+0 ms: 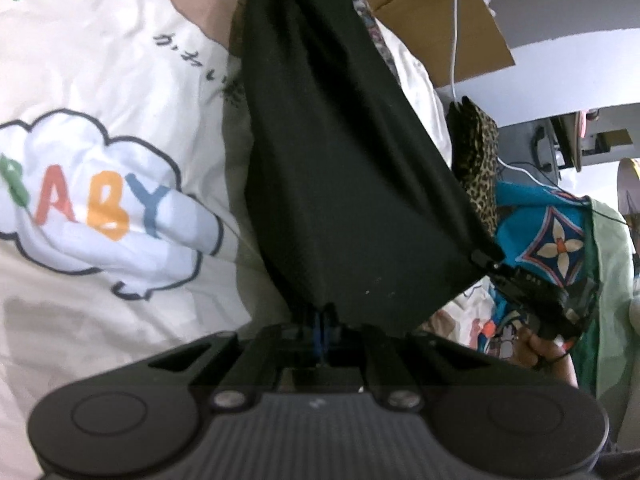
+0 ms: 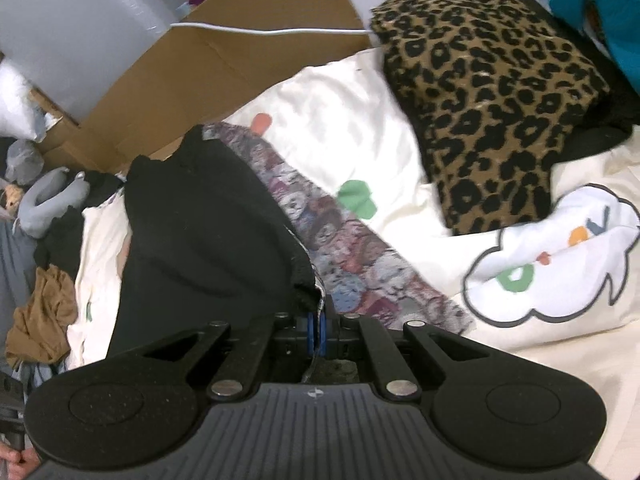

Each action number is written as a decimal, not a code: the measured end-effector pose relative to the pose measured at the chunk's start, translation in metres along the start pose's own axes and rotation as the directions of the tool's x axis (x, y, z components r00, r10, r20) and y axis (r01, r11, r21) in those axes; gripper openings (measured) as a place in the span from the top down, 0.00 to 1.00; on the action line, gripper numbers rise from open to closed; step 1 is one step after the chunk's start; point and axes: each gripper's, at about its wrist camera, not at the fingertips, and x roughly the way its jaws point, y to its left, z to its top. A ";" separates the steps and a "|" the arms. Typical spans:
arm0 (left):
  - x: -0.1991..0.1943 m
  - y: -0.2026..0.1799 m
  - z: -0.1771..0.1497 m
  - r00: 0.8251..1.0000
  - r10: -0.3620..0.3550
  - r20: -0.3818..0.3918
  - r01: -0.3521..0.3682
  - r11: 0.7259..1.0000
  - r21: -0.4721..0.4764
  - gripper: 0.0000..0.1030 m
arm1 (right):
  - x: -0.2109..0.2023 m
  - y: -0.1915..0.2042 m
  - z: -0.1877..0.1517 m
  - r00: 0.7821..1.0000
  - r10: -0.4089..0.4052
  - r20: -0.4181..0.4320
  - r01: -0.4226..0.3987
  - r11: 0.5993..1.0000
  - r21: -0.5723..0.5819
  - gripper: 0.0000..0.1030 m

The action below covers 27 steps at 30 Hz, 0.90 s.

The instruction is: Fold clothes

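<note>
A black garment (image 1: 340, 160) hangs taut over the bed, pinched at two points along its lower edge. At the bottom centre of the left wrist view, my left gripper (image 1: 322, 314) is shut on that edge. My right gripper (image 1: 486, 258) grips the garment's right corner, with a hand (image 1: 540, 348) behind it. In the right wrist view, the right gripper (image 2: 320, 316) is shut on the black garment (image 2: 208, 220) where a multicoloured patterned strip (image 2: 360, 264) meets it. The cloth hides both pairs of fingertips.
A cream bedsheet (image 1: 100, 60) with a "BABY" cloud print lies underneath. A folded leopard-print garment (image 2: 492, 100) sits at the far right of the bed. A cardboard box (image 2: 240, 40) and a white cable (image 2: 280, 31) lie beyond. Brown cloth (image 2: 44, 320) and a grey cushion (image 2: 52, 200) lie at the left.
</note>
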 end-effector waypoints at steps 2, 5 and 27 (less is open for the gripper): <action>0.007 -0.002 0.002 1.000 0.011 -0.015 -0.011 1.000 0.005 0.94 | 0.003 -0.007 0.000 1.000 -0.019 -0.001 0.019 1.000 0.013 0.99; 0.015 -0.003 -0.001 0.999 0.026 -0.038 -0.026 1.000 0.011 0.77 | 0.012 -0.017 -0.005 0.999 -0.039 -0.018 0.040 0.999 0.025 0.99; 0.055 -0.011 -0.019 0.991 -0.009 -0.134 0.016 0.999 0.047 0.94 | 0.013 -0.037 -0.005 0.998 -0.063 0.007 0.063 0.996 0.070 0.99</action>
